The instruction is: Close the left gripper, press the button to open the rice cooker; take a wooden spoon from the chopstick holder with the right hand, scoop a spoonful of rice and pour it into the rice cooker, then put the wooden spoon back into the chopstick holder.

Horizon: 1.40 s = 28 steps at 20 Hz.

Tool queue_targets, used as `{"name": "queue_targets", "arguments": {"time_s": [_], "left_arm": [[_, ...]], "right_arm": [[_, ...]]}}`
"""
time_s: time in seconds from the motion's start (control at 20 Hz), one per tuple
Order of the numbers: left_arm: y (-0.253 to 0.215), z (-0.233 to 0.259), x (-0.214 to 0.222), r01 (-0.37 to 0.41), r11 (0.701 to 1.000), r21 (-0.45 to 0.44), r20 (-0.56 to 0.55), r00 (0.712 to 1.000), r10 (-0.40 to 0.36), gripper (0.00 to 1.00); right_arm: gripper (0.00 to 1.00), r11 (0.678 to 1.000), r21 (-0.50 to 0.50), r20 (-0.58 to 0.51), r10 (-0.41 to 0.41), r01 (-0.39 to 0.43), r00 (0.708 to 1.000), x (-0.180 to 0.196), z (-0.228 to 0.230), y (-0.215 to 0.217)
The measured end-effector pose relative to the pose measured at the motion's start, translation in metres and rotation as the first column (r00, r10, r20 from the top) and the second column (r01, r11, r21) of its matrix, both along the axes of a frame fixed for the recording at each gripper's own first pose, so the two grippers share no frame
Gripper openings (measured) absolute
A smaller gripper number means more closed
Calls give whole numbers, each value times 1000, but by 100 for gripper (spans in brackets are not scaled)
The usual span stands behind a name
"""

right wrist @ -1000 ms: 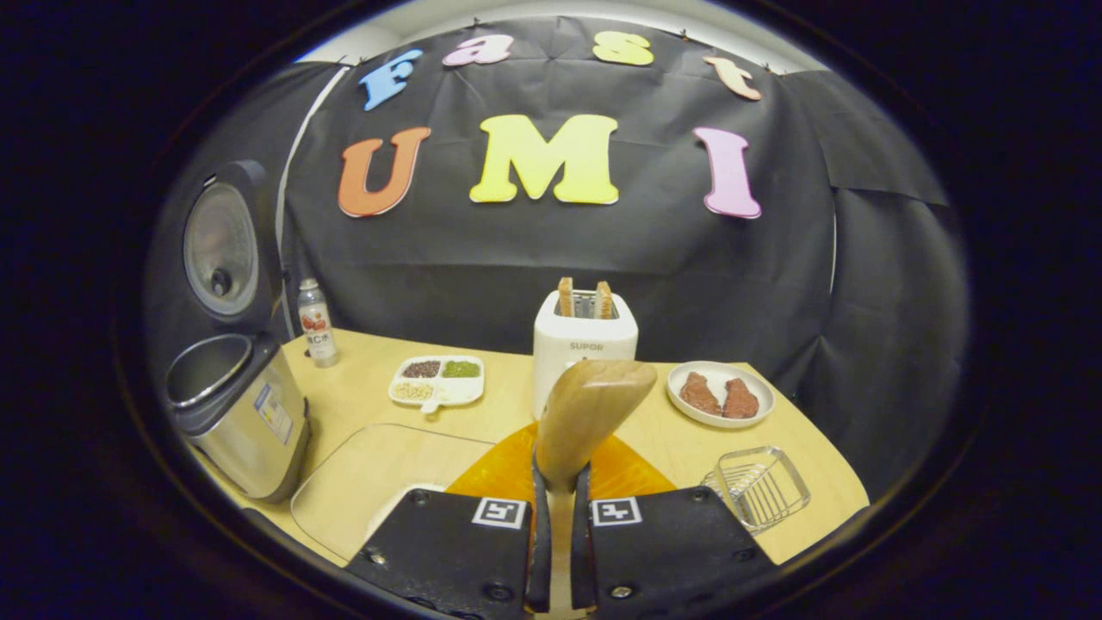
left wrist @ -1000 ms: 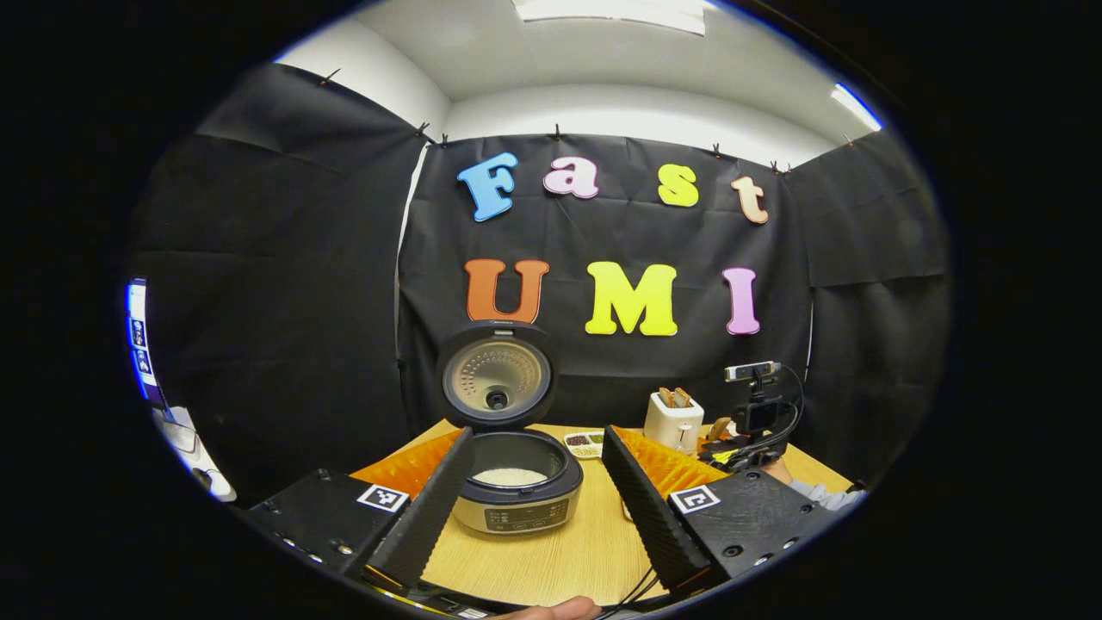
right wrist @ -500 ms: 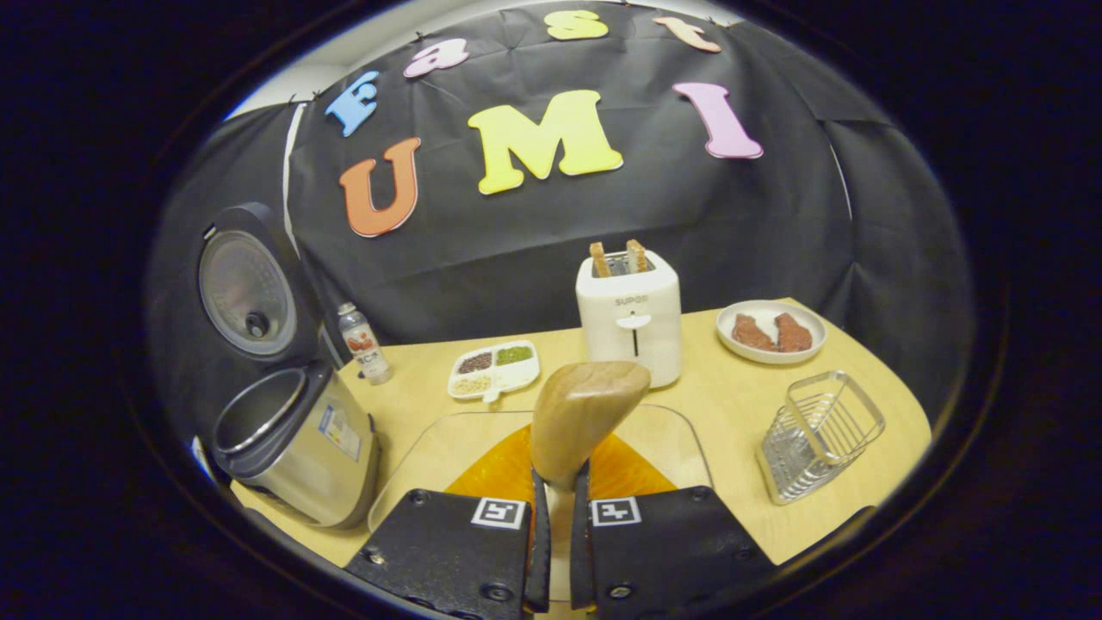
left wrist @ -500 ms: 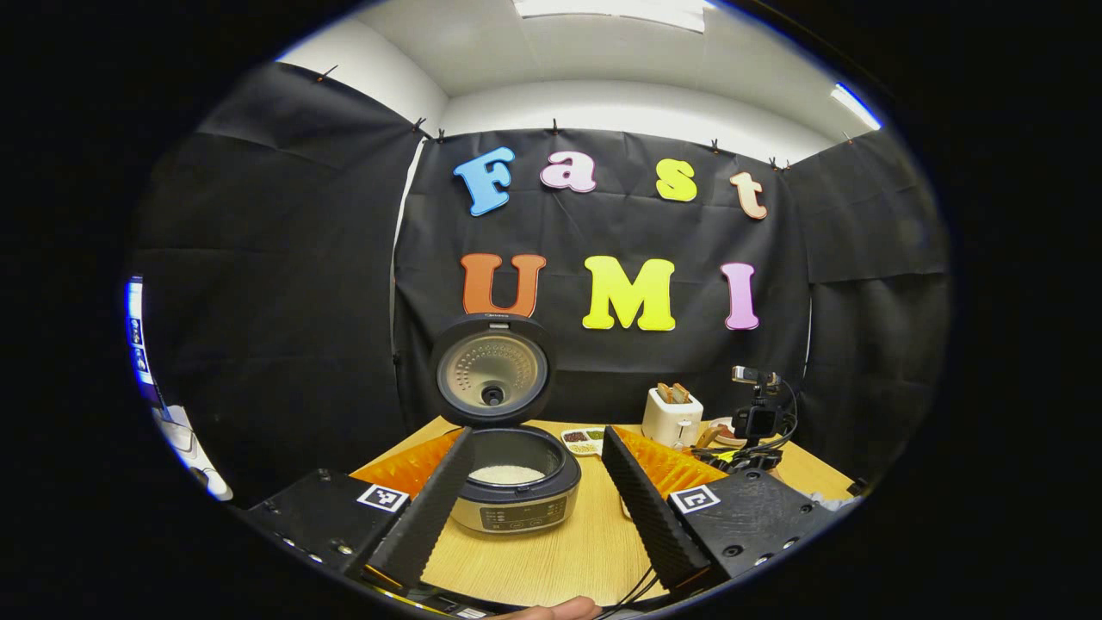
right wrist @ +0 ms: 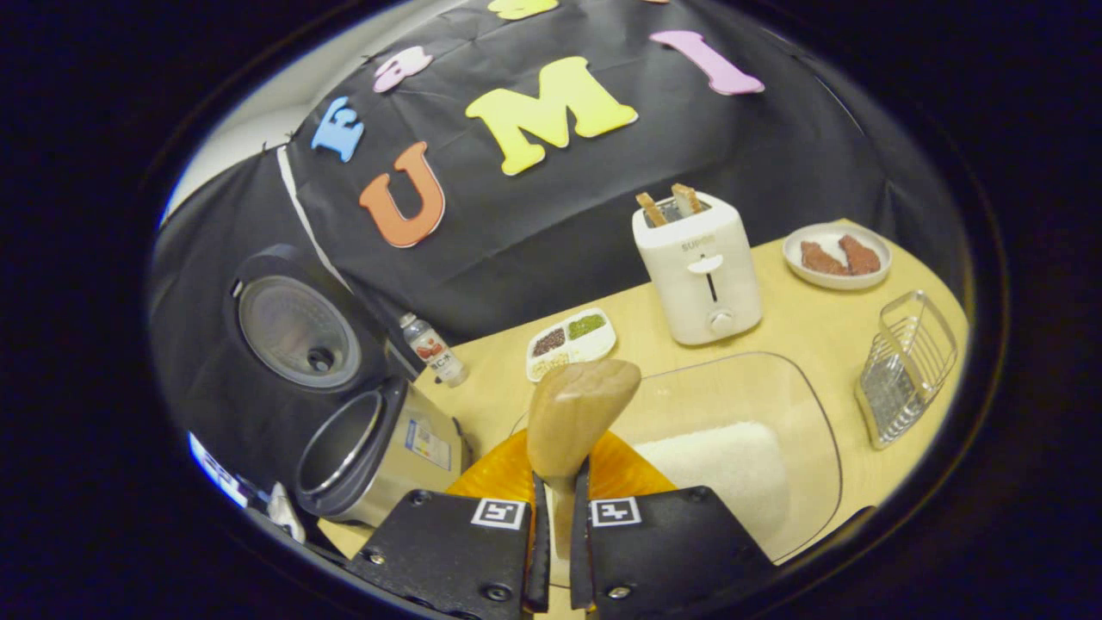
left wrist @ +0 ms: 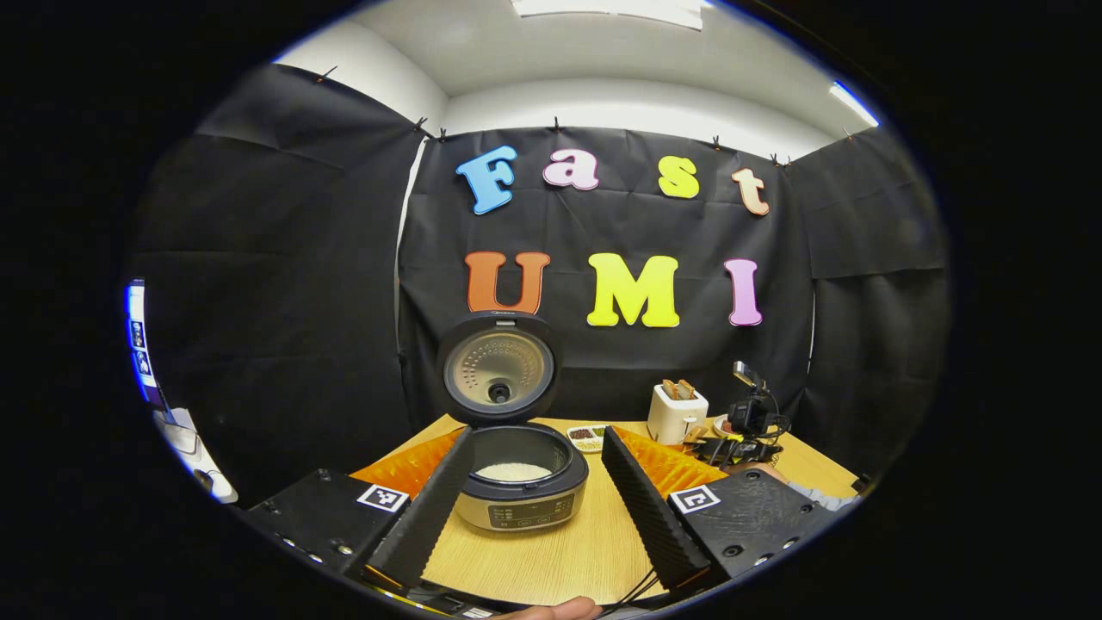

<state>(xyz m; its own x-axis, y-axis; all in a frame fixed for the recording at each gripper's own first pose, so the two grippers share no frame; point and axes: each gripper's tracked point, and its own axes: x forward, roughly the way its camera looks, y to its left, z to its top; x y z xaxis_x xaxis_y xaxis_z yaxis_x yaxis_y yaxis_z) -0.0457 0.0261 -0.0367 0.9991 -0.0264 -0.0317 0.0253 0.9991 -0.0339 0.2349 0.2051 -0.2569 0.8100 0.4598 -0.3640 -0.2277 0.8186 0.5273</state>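
The rice cooker (left wrist: 522, 485) stands with its lid up and white rice in its pot; it also sits at the lower left of the right gripper view (right wrist: 379, 456). My left gripper (left wrist: 534, 499) is open in front of it, nothing between its fingers. My right gripper (right wrist: 555, 525) is shut on the wooden spoon (right wrist: 575, 415), whose bowl points forward, tilted over a clear tray (right wrist: 809, 413) holding a heap of white rice (right wrist: 723, 465). The wire chopstick holder (right wrist: 904, 370) rests at the right. The right gripper (left wrist: 747, 422) and a hand also appear far right in the left gripper view.
On the wooden table (right wrist: 801, 319) stand a white toaster (right wrist: 702, 267) with two slices, a plate (right wrist: 833, 256) with brown pieces, a divided dish (right wrist: 570, 343) of grains and a small bottle (right wrist: 435, 351). The toaster (left wrist: 677, 412) stands behind the cooker to the right.
My right gripper has rolled and swung over the clear tray, so the rice heap is now under the spoon. The left gripper has barely moved.
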Motion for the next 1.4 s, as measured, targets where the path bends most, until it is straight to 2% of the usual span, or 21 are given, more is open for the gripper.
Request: {"name": "queue_targets", "arguments": {"time_s": [0.1,0.25,0.5,0.65,0.8,0.95,1.1,1.25,1.35,1.4], "left_arm": [[0,-1,-1,1,1000,2,-4,1000,-1,95],[0,0,-3,-1,1000,8,-5,1000,1,95],[-7,3,-1,10,1000,7,-6,1000,-10,95],[-9,2,-2,14,1000,14,-9,1000,-13,95],[-13,2,-2,22,1000,17,-7,1000,-22,95],[-13,3,-4,23,999,22,-8,1000,-23,95],[-13,2,-3,19,1000,22,-11,1000,-18,95],[-8,2,-5,12,1000,15,-15,1000,-12,95],[-4,1,-7,4,1000,9,-17,1000,-4,95],[-1,2,-8,0,1000,8,-15,1000,0,95]], "right_arm": [[14,996,87,-42,-6,10,999,2,1,-8],[14,983,184,-11,-22,23,1000,3,22,-25],[14,960,243,54,-157,140,986,11,51,-79],[14,928,316,47,-223,197,974,11,58,-103],[14,897,385,21,-245,218,969,5,58,-115],[14,819,522,-23,-268,240,963,-3,68,-126],[14,691,672,-93,-278,266,956,-13,79,-134],[14,554,785,-157,-252,276,955,-25,93,-135],[14,481,834,-186,-220,272,958,-32,100,-131],[14,457,849,-190,-203,264,961,-32,105,-126]]}}
